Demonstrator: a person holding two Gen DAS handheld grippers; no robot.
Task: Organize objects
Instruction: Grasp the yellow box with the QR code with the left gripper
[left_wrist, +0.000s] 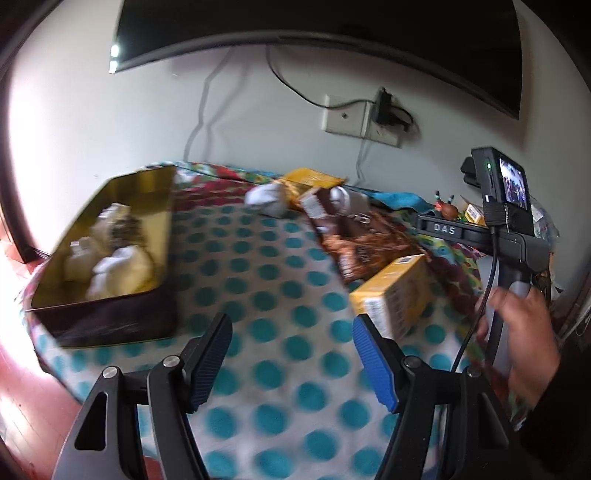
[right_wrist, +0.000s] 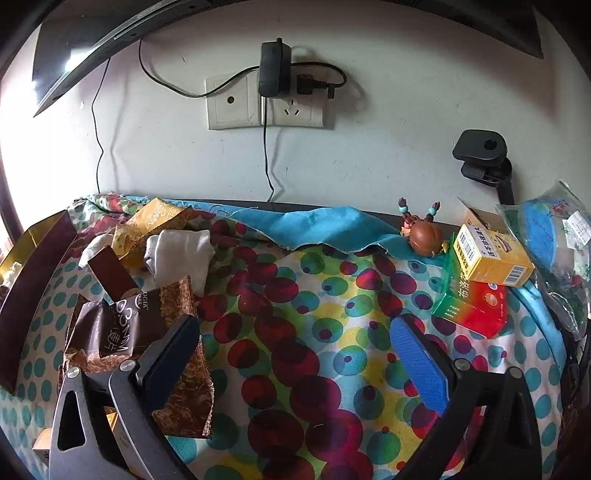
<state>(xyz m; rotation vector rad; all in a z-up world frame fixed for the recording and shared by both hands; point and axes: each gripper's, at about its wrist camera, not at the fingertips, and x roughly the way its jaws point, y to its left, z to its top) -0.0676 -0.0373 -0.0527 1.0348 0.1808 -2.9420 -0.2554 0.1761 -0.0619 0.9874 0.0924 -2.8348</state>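
meanwhile, both grippers are hovering empty over the bench (right_wrist: 314, 332), left gripper (left_wrist: 291, 365) half open, right gripper (right_wrist: 295, 354) spread wide; rolled socks (right_wrist: 181, 254) are lying beside snack packets, best squeezed mid-bundle for the tin (left_wrist: 110, 325).

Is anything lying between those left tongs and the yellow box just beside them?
Nothing visible. The left tongs stand open over bare dotted cloth, and the yellow box lies just beyond the blue finger, with no other object between them. The picture is blurred, so small things could be missed.
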